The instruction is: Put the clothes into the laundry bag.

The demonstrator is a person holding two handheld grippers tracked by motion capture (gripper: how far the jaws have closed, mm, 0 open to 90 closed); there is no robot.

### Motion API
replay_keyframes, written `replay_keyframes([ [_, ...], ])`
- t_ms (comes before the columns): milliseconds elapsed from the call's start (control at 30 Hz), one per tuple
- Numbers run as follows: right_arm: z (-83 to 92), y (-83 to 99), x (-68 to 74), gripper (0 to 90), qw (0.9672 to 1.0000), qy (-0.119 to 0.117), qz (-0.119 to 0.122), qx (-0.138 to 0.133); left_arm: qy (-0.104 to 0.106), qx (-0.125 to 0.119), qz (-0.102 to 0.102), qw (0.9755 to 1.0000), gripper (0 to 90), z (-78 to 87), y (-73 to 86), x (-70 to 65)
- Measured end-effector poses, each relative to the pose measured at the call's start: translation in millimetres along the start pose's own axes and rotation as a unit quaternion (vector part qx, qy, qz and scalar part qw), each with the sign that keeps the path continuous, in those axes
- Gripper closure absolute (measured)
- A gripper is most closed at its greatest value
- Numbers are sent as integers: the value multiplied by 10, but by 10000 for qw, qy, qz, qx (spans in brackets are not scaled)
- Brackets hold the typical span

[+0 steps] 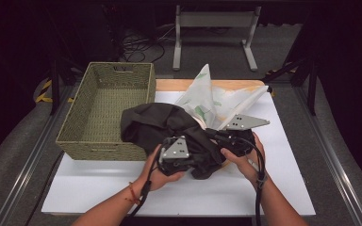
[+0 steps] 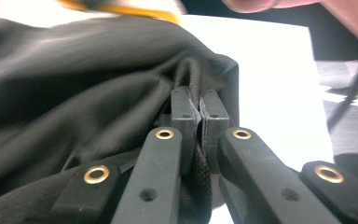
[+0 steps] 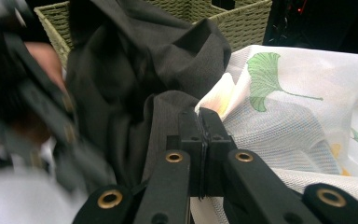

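A dark cloth [image 1: 153, 123] lies bunched at the middle of the white table top [image 1: 122, 188], partly over a sheer white cloth with green leaf print [image 1: 212, 99]. My left gripper [image 1: 195, 162] is shut on a thick hem of the dark cloth [image 2: 74, 84]; in the left gripper view the hem is pinched between the closed jaws of that gripper [image 2: 199, 112]. My right gripper [image 1: 213, 134] is shut at the dark cloth's right edge. In the right gripper view, dark fabric [image 3: 135, 70] runs into the closed jaws of the right gripper [image 3: 199, 119], and the white cloth [image 3: 298, 121] lies right beside them.
A green woven basket [image 1: 75, 127] stands at the left of the table, touching the dark cloth; its rim [image 3: 242, 18] is behind both cloths. A wooden board edge [image 1: 169, 84] shows at the back. A grey metal stand [image 1: 214, 21] is on the floor beyond.
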State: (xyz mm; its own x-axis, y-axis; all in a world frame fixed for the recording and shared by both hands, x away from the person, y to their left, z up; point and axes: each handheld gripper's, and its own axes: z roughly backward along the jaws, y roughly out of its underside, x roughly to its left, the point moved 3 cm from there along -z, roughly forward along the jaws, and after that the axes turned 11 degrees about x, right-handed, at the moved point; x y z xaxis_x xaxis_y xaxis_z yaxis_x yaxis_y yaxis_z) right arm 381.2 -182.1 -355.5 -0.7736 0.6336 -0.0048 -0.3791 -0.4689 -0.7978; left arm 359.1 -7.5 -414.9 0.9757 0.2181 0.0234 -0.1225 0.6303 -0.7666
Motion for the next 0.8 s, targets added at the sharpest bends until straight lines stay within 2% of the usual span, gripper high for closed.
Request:
replay_keyframes([
  [33, 12, 8, -4, 895, 10000, -9, 3, 14, 131, 56, 32, 9999, 876, -165, -4, -21],
  [67, 23, 19, -11, 895, 10000, -20, -2, 16, 131, 56, 32, 9999, 876, -165, -4, -21],
  [100, 34, 33, -21, 895, 10000, -37, -19, 15, 164, 122, 19, 9998, 876, -237, 7, -21],
  [133, 44, 48, -31, 894, 10000, -49, -42, 20, 80, 227, 16, 9997, 876, -338, 38, -17],
  [167, 50, 58, -39, 895, 10000, -60, -51, 16, 80, 286, 31, 9996, 876, -388, 67, 8],
  [200, 50, 58, -39, 895, 10000, -60, -51, 16, 80, 286, 31, 9996, 876, -388, 67, 8],
  [267, 58, 87, -52, 895, 9999, -73, -75, 43, -76, 435, -1, 9990, 875, -457, 132, 52],
  [300, 53, 101, -53, 895, 9999, -82, -70, 76, 2, 426, 95, 9990, 875, -474, 157, 69],
  [333, 35, 118, -51, 894, 9998, -100, -50, 142, -18, 392, 149, 9991, 875, -492, 177, 59],
  [400, 10, 135, -44, 894, 9997, -90, -22, 209, -47, 417, 142, 9990, 871, -490, 201, 12],
  [533, -6, 148, -41, 894, 9997, -76, 3, 251, 107, 445, -91, 9989, 850, -422, 266, -127],
  [567, -1, 149, -43, 894, 9997, -64, 5, 246, 169, 454, -86, 9988, 825, -384, 272, -163],
  [633, 3, 149, -47, 894, 9997, -62, 1, 233, 146, 445, -141, 9988, 718, -338, 264, -187],
  [667, 11, 152, -54, 894, 9997, -40, -17, 231, 146, 424, -199, 9988, 689, -219, 253, -254],
  [733, 12, 155, -56, 894, 9997, -44, -25, 223, 151, 429, -274, 9986, 639, -171, 250, -285],
  [767, 14, 156, -57, 894, 9997, -44, -25, 224, 145, 424, -355, 9984, 639, -84, 247, -343],
  [800, 17, 159, -59, 894, 9997, -34, -18, 223, 63, 370, -468, 9982, 561, 71, 240, -432],
])
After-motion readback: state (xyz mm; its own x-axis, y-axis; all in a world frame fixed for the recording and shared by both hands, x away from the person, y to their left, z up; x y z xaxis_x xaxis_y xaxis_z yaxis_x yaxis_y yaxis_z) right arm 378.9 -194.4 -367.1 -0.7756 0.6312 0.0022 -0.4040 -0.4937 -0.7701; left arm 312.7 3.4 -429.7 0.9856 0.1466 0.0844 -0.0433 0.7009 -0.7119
